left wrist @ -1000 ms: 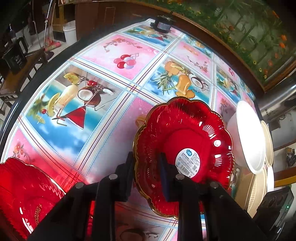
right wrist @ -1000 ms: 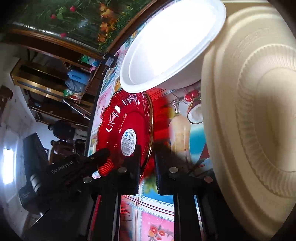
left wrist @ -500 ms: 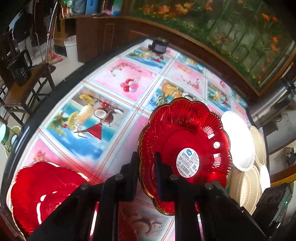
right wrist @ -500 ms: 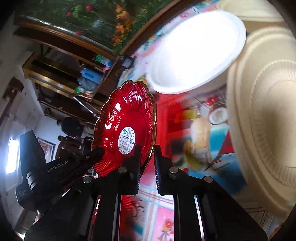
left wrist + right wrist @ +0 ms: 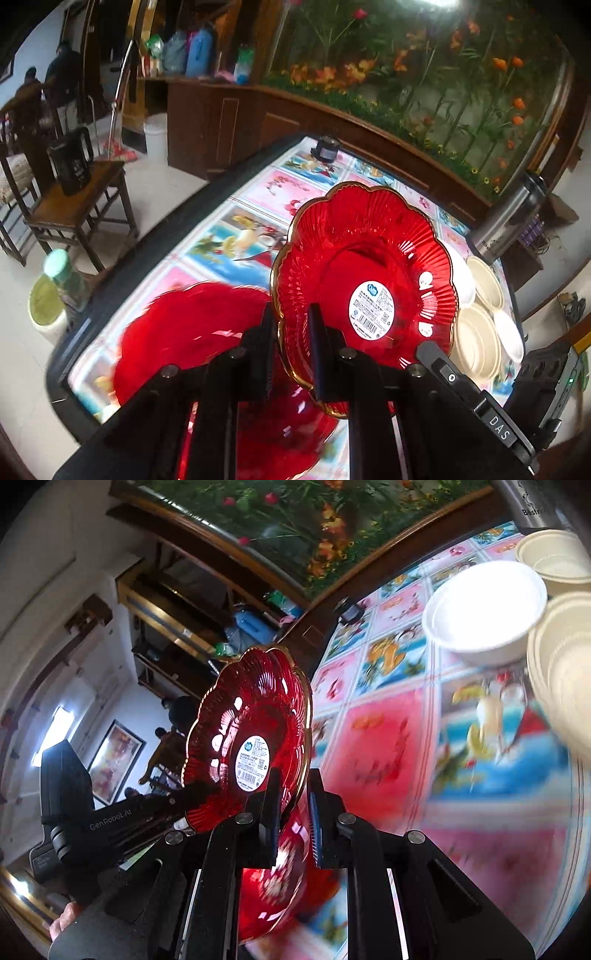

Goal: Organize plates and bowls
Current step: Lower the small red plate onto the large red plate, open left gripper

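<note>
Two red plates are in play: one red scalloped plate (image 5: 364,273) is lifted clear of the table (image 5: 258,192), and a second red plate (image 5: 192,332) lies flat on the patterned cloth near the table's near left corner, directly under the lifted one. The left tool (image 5: 291,350) is closed on the gold rim of the lifted plate, its jaws narrow with only the rim between them. In the right wrist view the right tool (image 5: 293,819) stands at the same plate's rim; the gold edge passes between its jaws, but whether they truly pinch it or merely straddle it I cannot tell. The held plate stands nearly on edge, its face with the round white label (image 5: 371,308) turned toward the right side of the table, its rim running up and away from the tools, so it has no long axis beyond that upright tilt. As for progress, the sorting looks partly done: cream plates (image 5: 478,338) and white bowls (image 5: 484,609) are gathered near the table's far right edge beside a steel flask (image 5: 509,221), touching or overlapping, while the red pair is not yet stacked. What seems left is to tip the held plate flat and lower it onto the one below, then perhaps tidy the pale pile.
</note>
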Tool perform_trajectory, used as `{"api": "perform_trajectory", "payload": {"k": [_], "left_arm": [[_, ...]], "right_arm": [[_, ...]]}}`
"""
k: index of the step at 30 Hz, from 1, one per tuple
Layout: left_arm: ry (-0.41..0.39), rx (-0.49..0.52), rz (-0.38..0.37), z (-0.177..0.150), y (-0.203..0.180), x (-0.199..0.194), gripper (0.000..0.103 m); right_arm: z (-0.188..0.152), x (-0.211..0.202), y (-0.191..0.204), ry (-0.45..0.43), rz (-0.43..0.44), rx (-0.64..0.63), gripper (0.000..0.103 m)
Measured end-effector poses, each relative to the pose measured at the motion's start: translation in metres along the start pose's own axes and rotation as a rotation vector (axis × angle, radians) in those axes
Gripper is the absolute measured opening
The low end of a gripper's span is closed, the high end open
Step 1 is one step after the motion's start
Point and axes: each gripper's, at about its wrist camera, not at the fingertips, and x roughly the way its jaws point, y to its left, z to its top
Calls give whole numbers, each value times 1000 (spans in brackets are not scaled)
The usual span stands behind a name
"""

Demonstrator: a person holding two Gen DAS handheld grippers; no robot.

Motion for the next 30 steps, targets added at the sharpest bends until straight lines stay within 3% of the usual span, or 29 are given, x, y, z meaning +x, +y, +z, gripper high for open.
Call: {"api": "perform_trajectory", "payload": {"k": [7, 14, 30], "left_arm": [[-30, -1, -28, -27, 31, -30, 15], [-89, 15, -3, -49, 53, -52, 15], [-50, 37, 60, -63, 82, -26, 15]], "right_arm": [[-37, -25, 39, 17, 0, -58, 13], [-72, -33, 78, 28, -42, -169, 13], [-98, 14, 79, 143, -131, -163, 13]]}}
